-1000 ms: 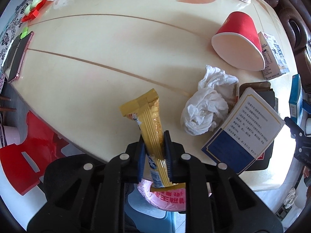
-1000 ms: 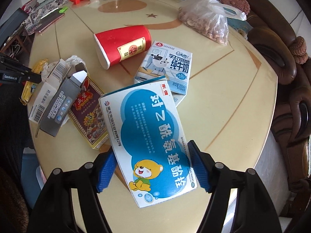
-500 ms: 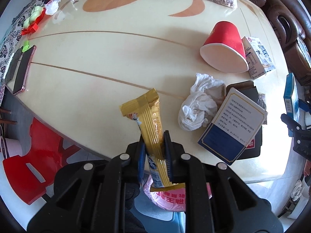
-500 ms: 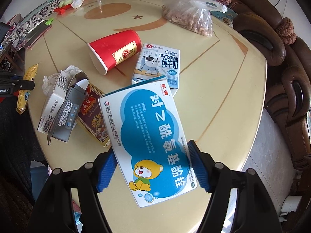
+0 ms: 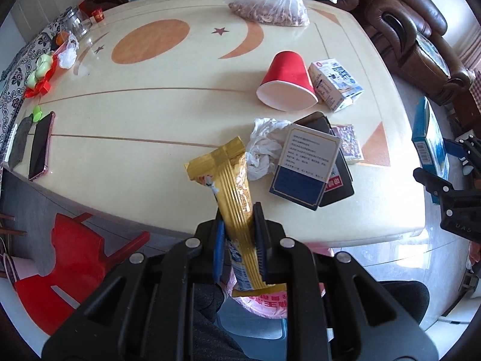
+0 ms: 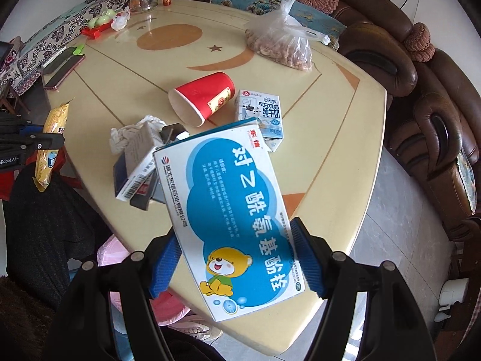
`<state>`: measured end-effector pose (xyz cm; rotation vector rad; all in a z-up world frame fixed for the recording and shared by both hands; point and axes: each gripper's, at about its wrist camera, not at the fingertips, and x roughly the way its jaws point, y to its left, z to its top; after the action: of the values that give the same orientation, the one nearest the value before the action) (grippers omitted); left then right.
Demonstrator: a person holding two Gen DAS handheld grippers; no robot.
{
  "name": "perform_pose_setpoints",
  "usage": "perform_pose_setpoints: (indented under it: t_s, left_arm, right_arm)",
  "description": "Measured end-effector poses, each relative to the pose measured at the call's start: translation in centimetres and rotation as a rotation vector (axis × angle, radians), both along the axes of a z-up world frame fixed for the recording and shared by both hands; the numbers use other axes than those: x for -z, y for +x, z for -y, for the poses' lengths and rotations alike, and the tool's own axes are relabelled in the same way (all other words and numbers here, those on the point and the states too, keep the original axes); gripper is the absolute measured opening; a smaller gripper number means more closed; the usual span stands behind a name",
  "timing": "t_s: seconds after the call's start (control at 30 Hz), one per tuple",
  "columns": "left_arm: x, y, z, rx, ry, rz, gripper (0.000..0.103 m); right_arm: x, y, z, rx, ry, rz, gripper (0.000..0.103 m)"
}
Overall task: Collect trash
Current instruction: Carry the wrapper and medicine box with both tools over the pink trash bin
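Left hand-held gripper (image 5: 239, 240) clamped on gold snack wrapper (image 5: 233, 192), pads pressing its lower half. Wrapper long axis in line with the fingers, crimped end pointing away from the gripper toward the red paper cup (image 5: 285, 85), other end hanging behind the pads. Held clear of the tabletop (image 5: 168, 120), at the near edge, on the side of the cup's open mouth.

Right hand-held gripper (image 6: 237, 260) clamped across the width of blue medicine box (image 6: 231, 210), a blue pad on each long edge. Box long axis along the fingers, far short end pointing toward the red paper cup, printed face up, raised above the tabletop.

Red paper cup lying on its side, mouth toward the near edge. Milk carton (image 5: 335, 85) just beside the cup, lying flat. Crumpled tissue (image 5: 264, 147) near the cup's mouth, touching an overlapping pile of flattened cartons (image 5: 306, 165). Bag of nuts (image 5: 270, 9) well beyond the cup at the far edge. Phone (image 5: 40, 147) far from the cup, at the tabletop's other side.
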<state>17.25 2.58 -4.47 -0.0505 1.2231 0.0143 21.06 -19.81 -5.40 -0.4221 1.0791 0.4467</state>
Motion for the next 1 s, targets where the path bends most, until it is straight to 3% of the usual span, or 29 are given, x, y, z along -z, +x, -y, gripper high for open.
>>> perform_pose_setpoints:
  t_s: [0.5, 1.0]
  left_arm:
    - [-2.0, -8.1, 0.8, 0.130, 0.030, 0.060, 0.018]
    - [1.8, -12.1, 3.5, 0.268, -0.008, 0.022, 0.018]
  right_arm:
    - [-3.1, -10.5, -2.6, 0.015, 0.021, 0.023, 0.068]
    - [-1.4, -16.6, -3.0, 0.059, 0.061, 0.028, 0.068]
